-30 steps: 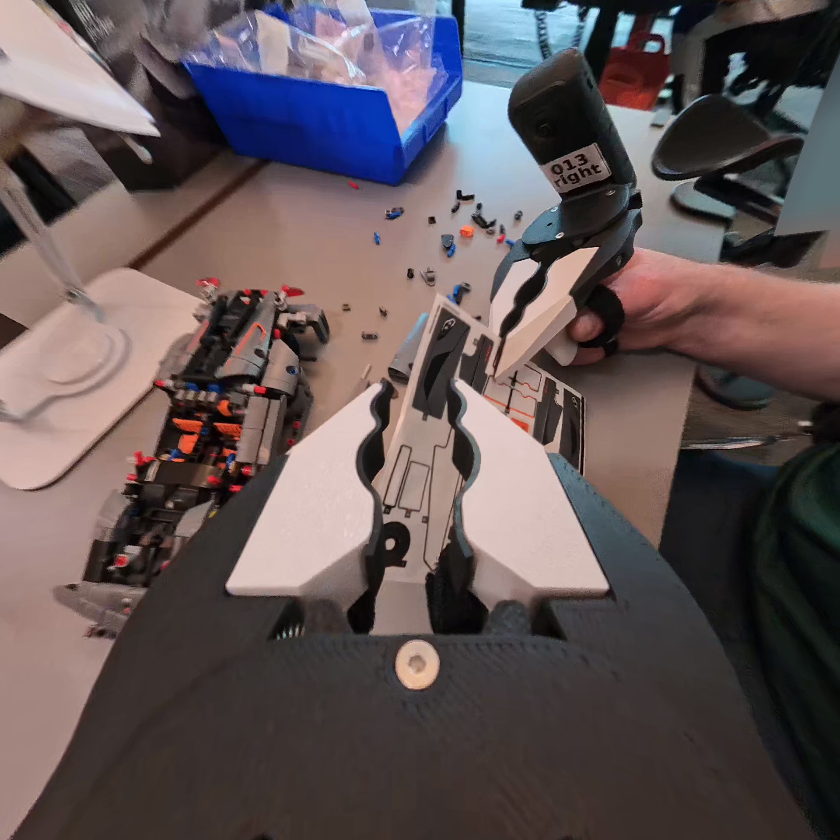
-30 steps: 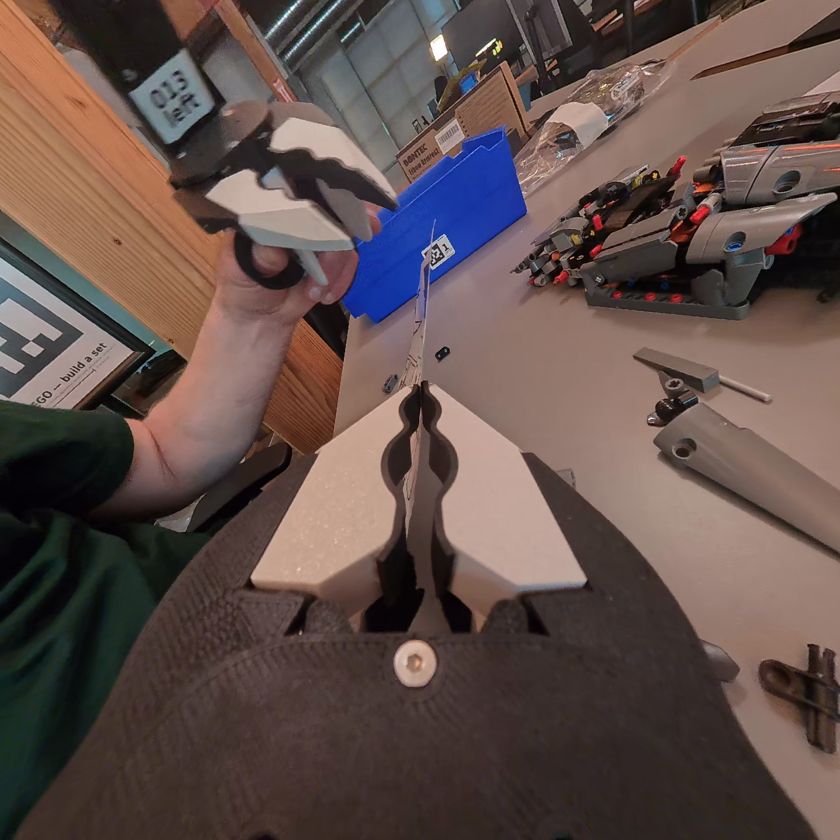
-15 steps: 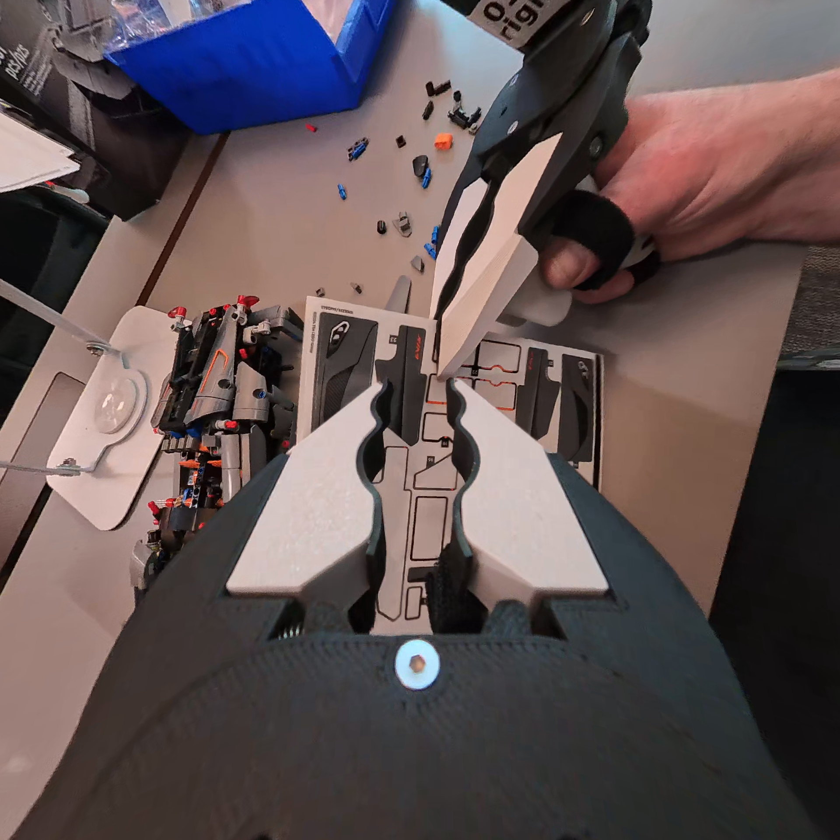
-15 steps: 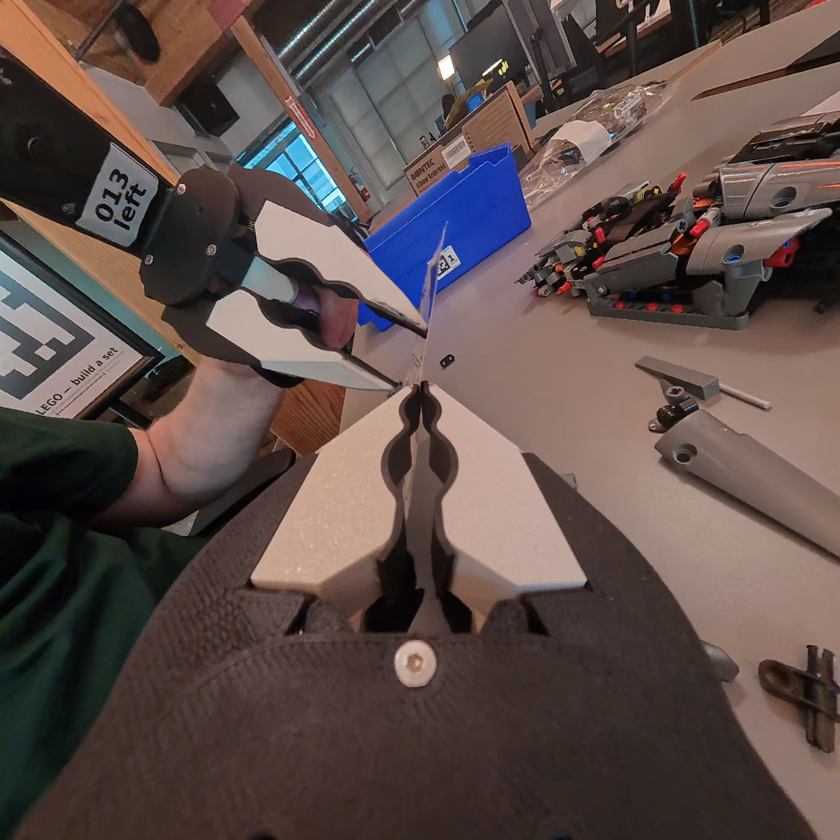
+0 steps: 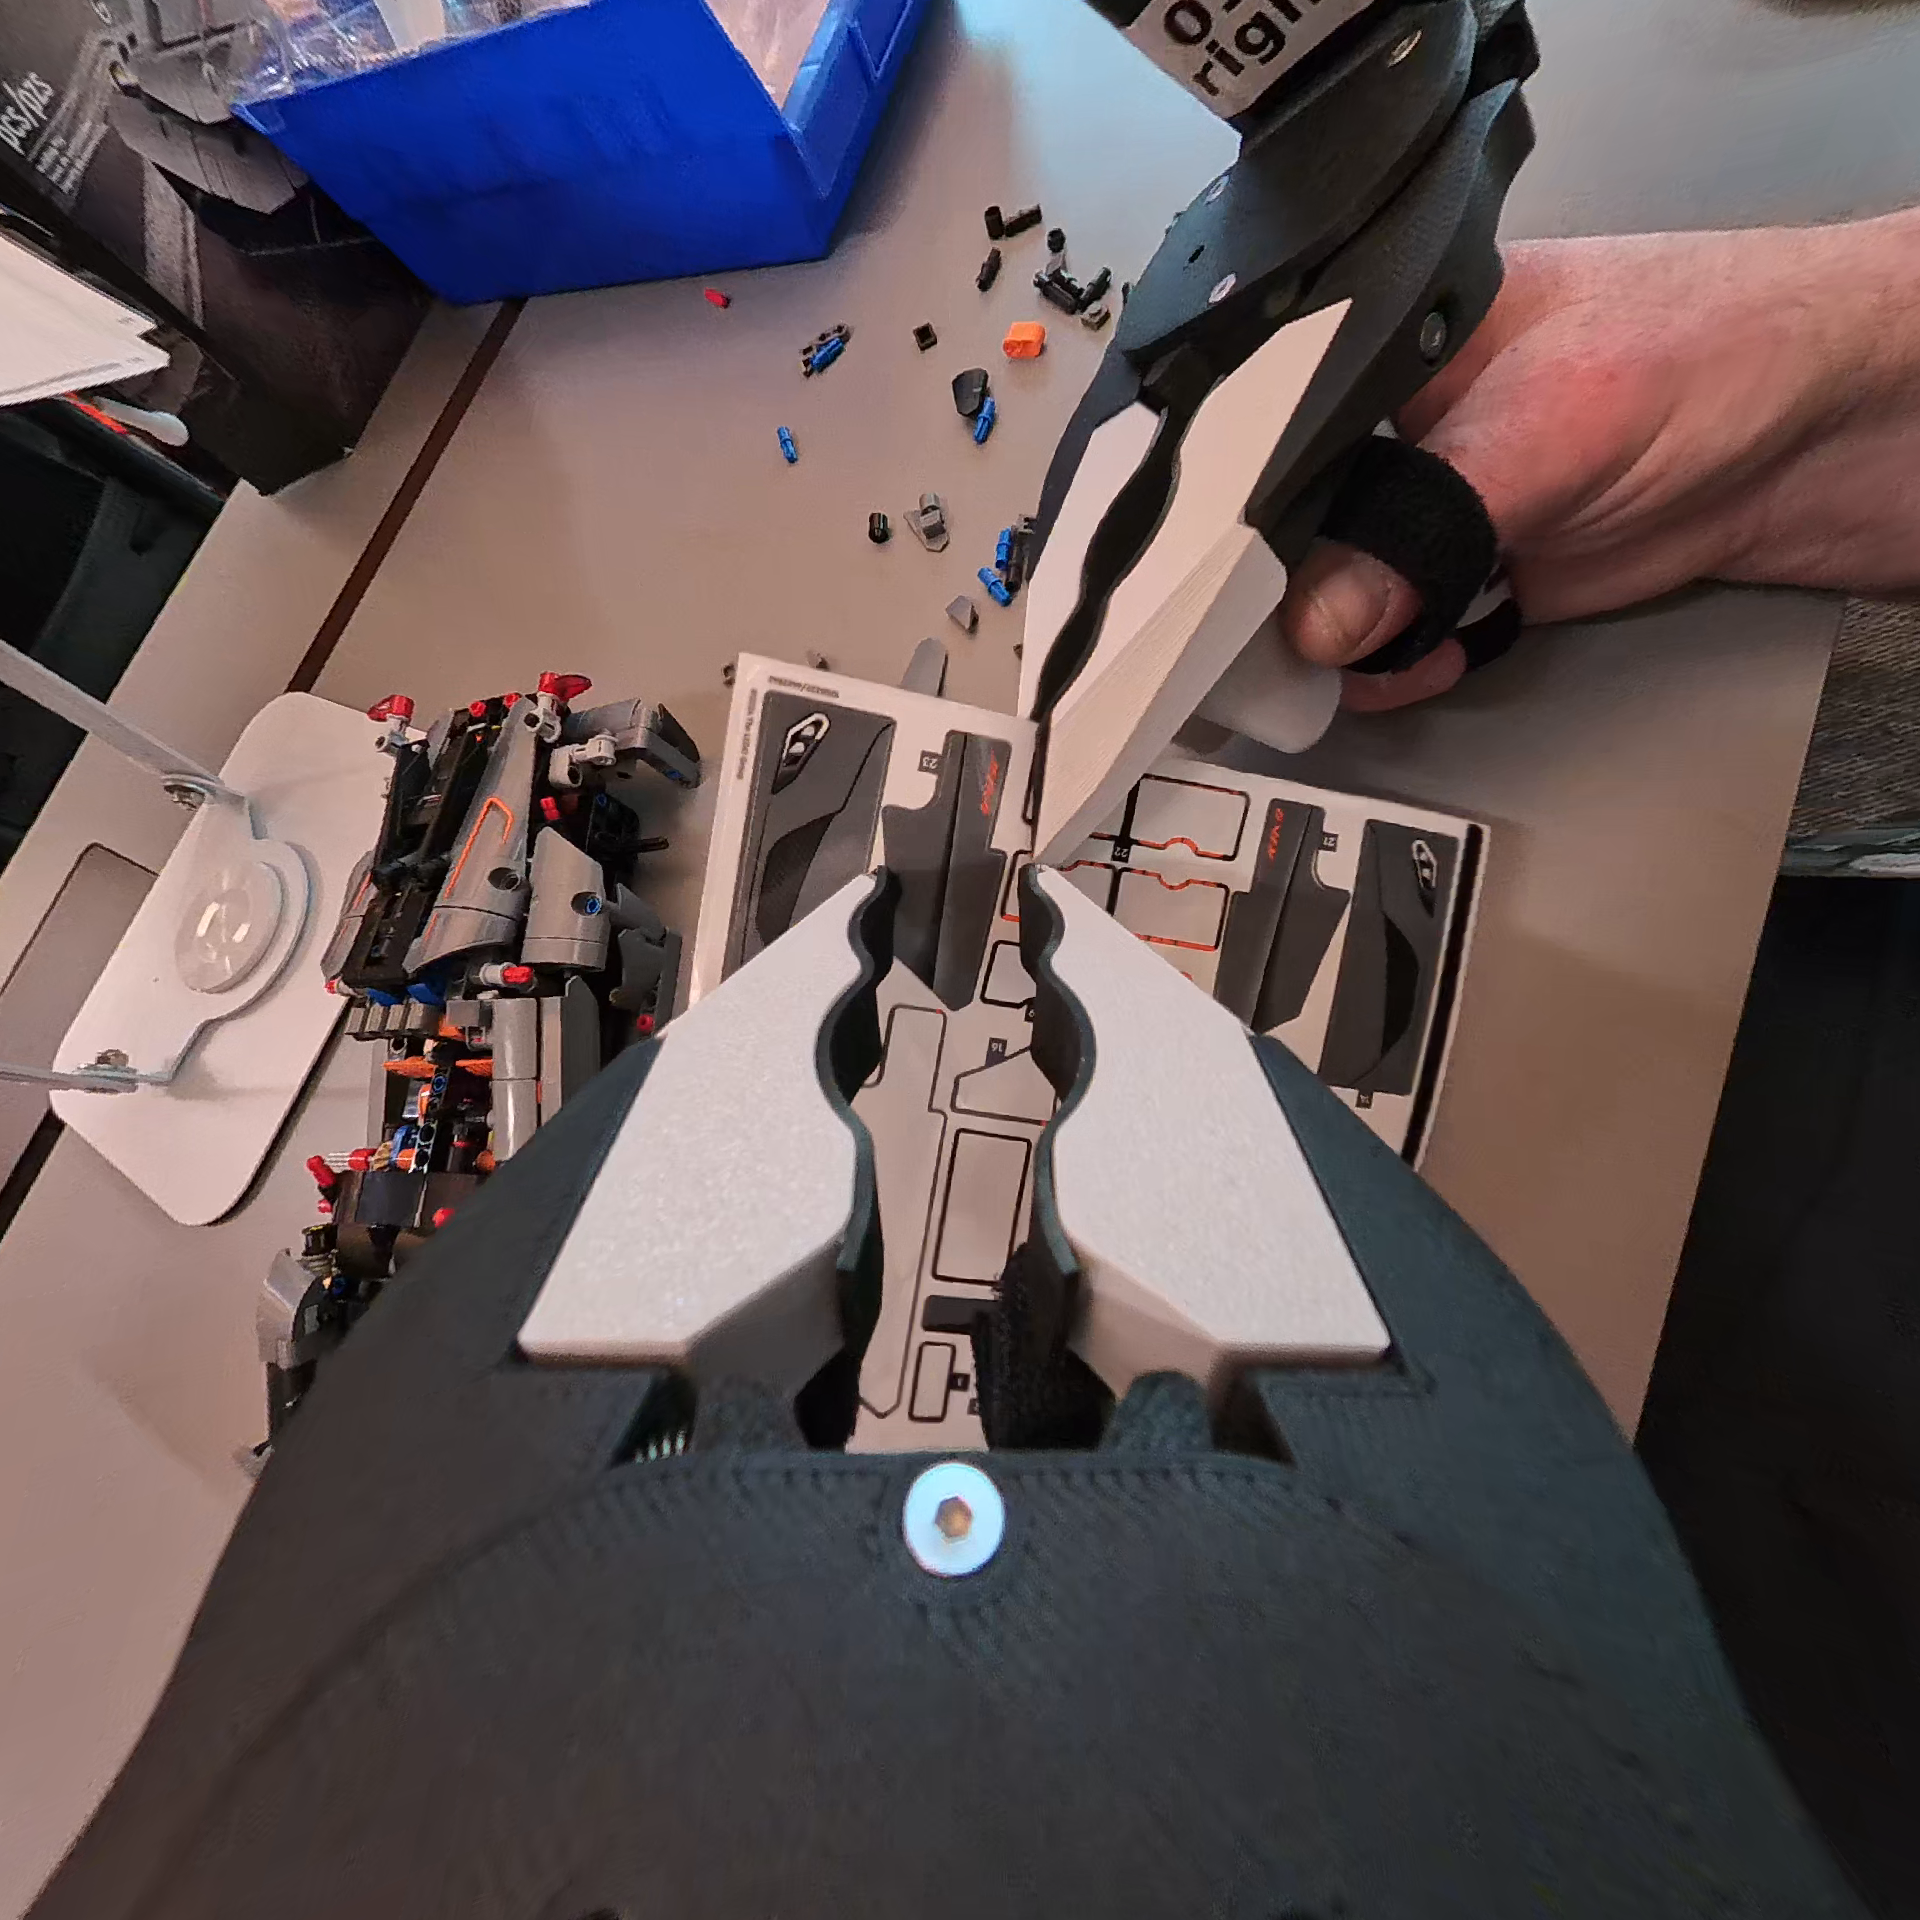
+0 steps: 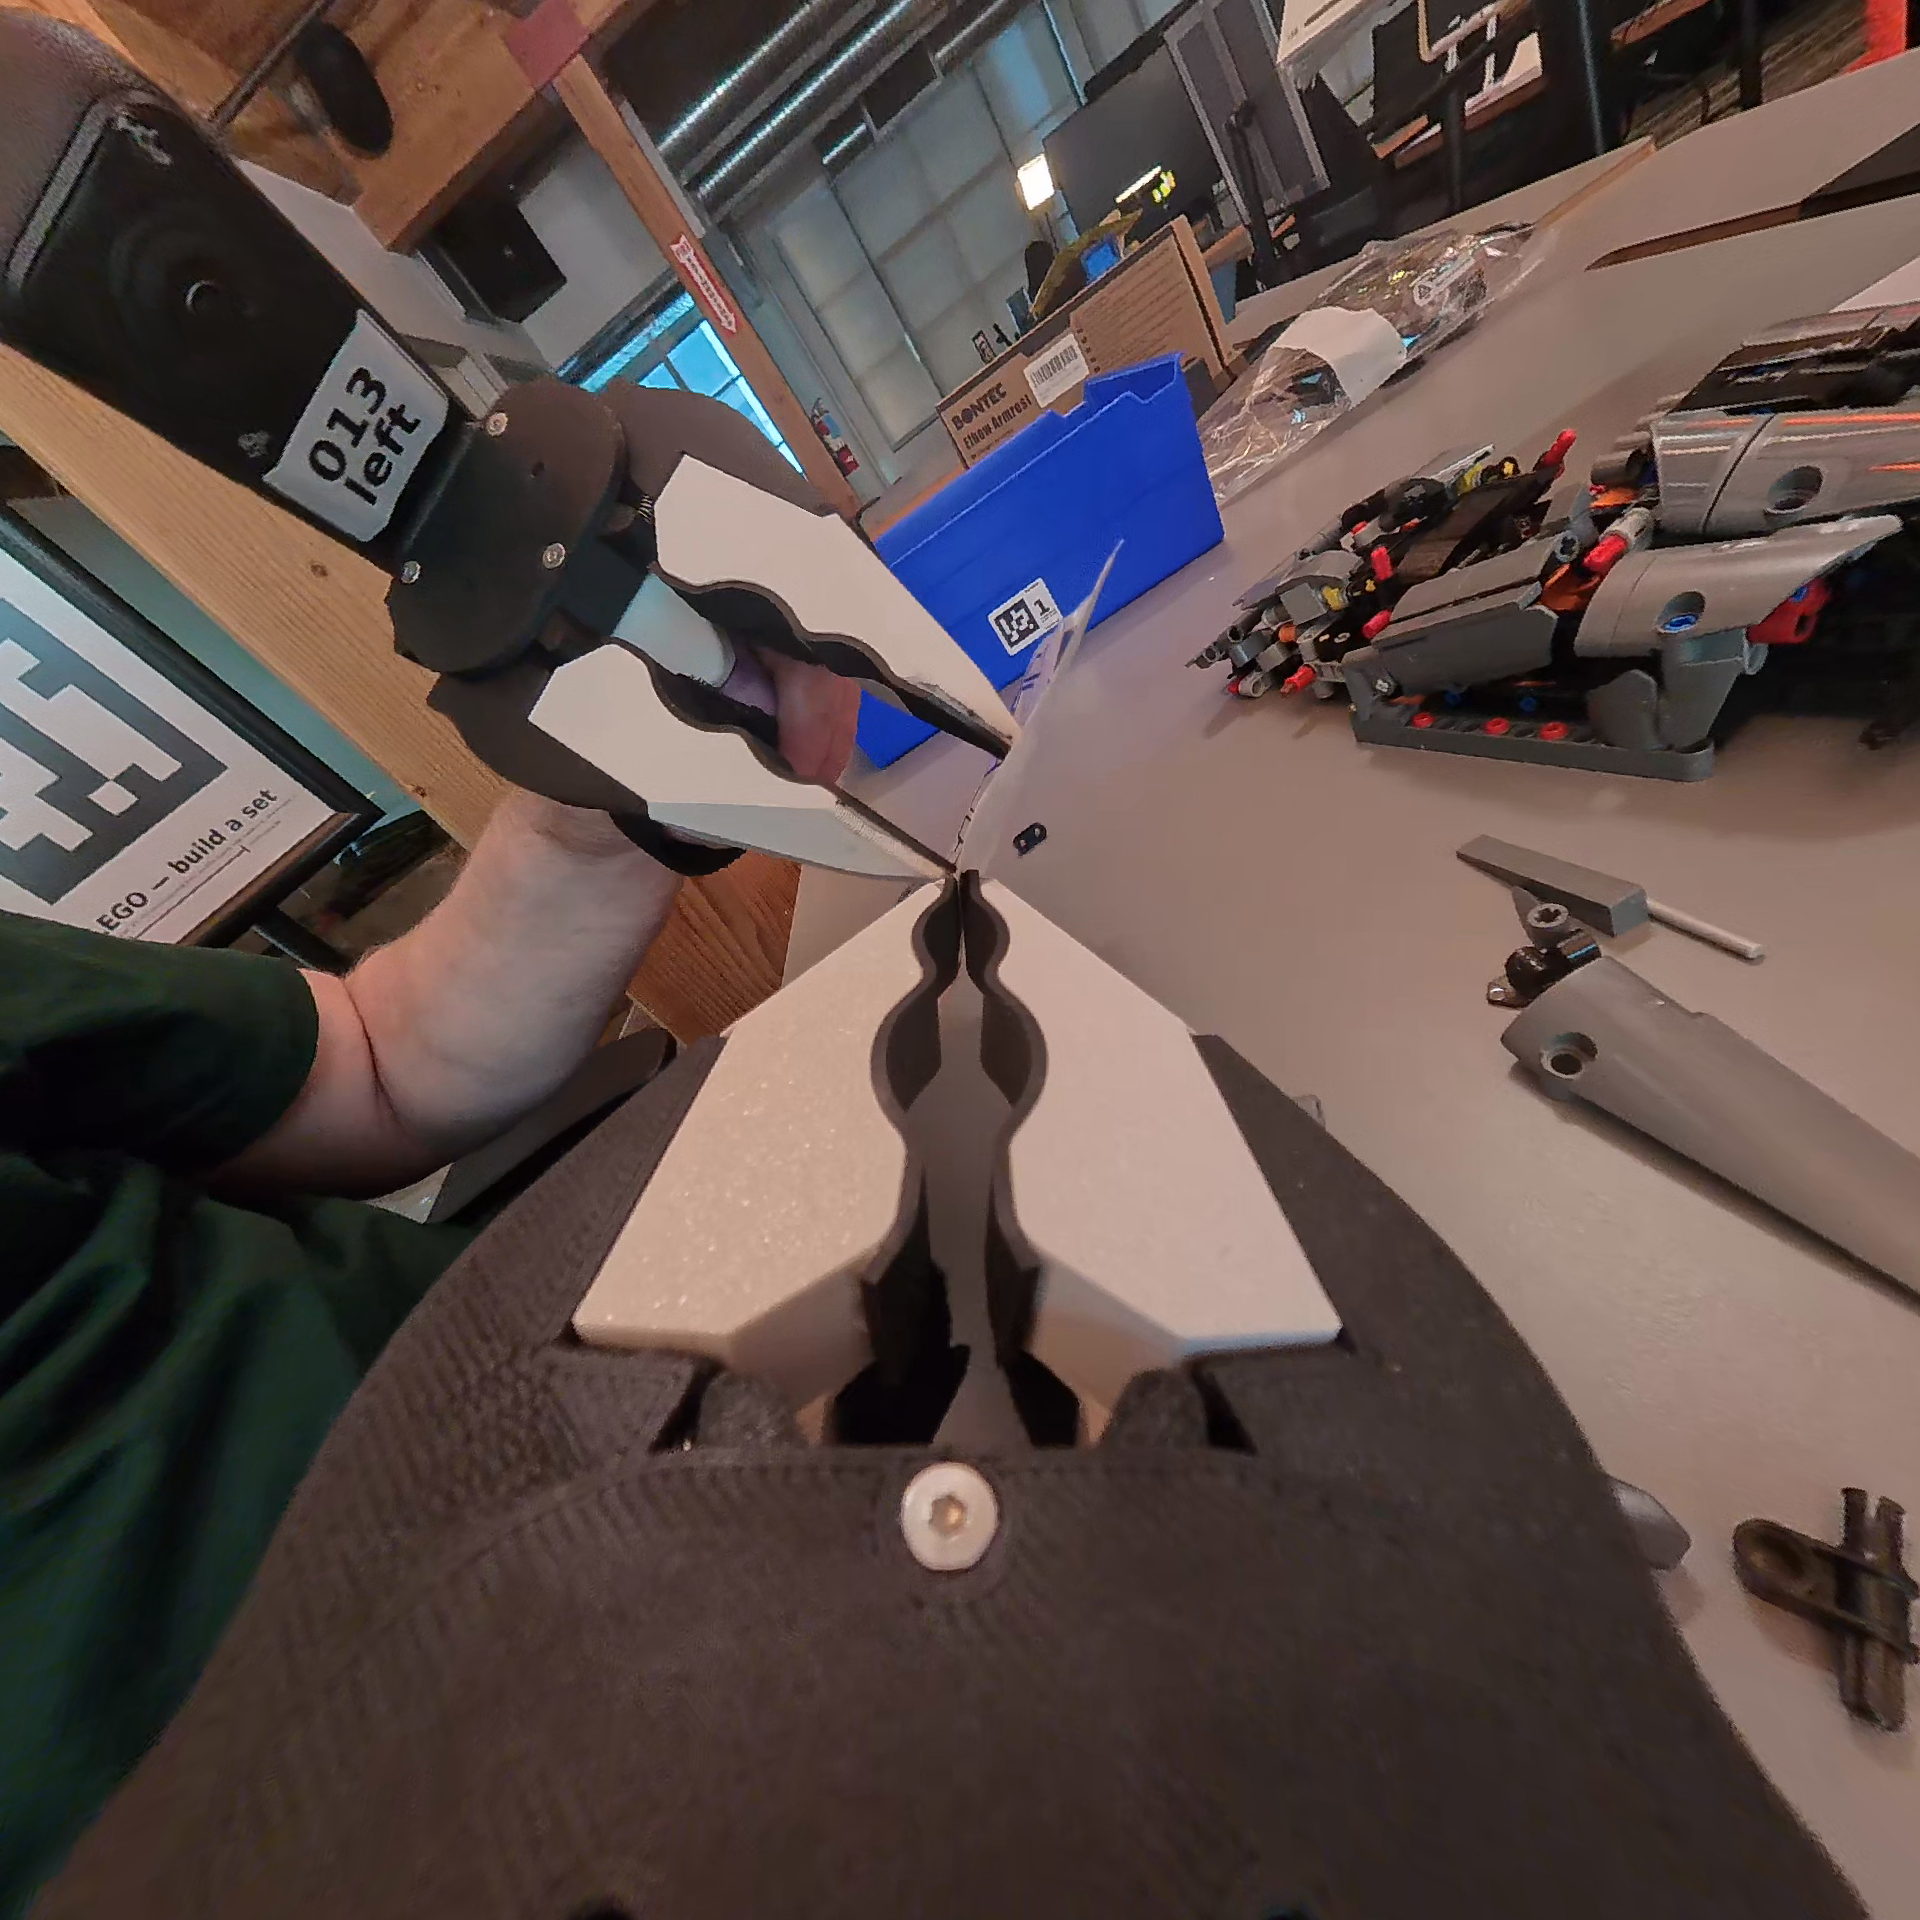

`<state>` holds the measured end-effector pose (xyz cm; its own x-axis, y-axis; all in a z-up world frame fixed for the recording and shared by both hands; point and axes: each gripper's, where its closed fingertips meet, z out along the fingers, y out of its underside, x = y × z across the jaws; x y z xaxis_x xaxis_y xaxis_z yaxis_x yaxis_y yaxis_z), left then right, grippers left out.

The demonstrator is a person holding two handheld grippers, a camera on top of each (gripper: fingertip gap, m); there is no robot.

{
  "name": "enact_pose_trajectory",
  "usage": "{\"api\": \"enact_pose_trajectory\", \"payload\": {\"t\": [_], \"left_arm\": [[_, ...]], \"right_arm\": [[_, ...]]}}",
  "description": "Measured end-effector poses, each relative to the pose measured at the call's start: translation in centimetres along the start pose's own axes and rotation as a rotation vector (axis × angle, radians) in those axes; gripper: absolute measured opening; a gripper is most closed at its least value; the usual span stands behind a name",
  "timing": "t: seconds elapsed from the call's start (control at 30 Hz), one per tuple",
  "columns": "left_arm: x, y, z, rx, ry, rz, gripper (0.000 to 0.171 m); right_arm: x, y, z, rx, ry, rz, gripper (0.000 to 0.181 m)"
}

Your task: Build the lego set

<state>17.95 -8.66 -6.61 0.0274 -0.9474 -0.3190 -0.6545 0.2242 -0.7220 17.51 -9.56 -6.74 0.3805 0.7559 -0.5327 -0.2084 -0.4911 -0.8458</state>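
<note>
A sticker sheet [image 5: 1195,904] with dark and orange-lined decals is held up off the grey table. My right gripper [image 6: 961,883] is shut on its edge; the sheet rises past the tips [image 6: 1039,707]. It also shows in the left wrist view [image 5: 1039,831], pinching the sheet's top edge. My left gripper [image 5: 948,883] is open, its fingers close in front of the sheet's face. In the right wrist view it [image 6: 977,805] has its tips at the sheet, one finger above the other. The partly built grey, black and orange lego car [image 5: 499,935] [image 6: 1621,613] lies on the table.
A blue bin [image 5: 582,156] [image 6: 1039,582] stands at the back. Several small loose parts [image 5: 977,395] lie behind the sheet. A white stand base [image 5: 208,935] is left of the car. A long grey panel [image 6: 1714,1122], a grey beam [image 6: 1548,883] and a black connector [image 6: 1839,1600] lie to the right. Only a small space, under 4 cm, lies between the two pairs of fingers.
My left gripper has come in close to the sheet, its tips now at the sheet by the right gripper's tips. The right gripper has kept its hold on the sheet.
</note>
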Motion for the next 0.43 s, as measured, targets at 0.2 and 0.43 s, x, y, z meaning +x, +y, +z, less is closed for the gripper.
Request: {"api": "enact_pose_trajectory", "payload": {"t": [0.2,0.43], "left_arm": [[0.31,-0.32,0.02,0.038,0.055,-0.025,0.022],[0.65,-0.71,-0.35,0.059,0.094,0.004,0.023]], "right_arm": [[-0.31,-0.23,-0.12,0.014,0.0,-0.038,0.0],[-0.97,-0.57,-0.27,0.031,-0.02,-0.075,0.0]]}}
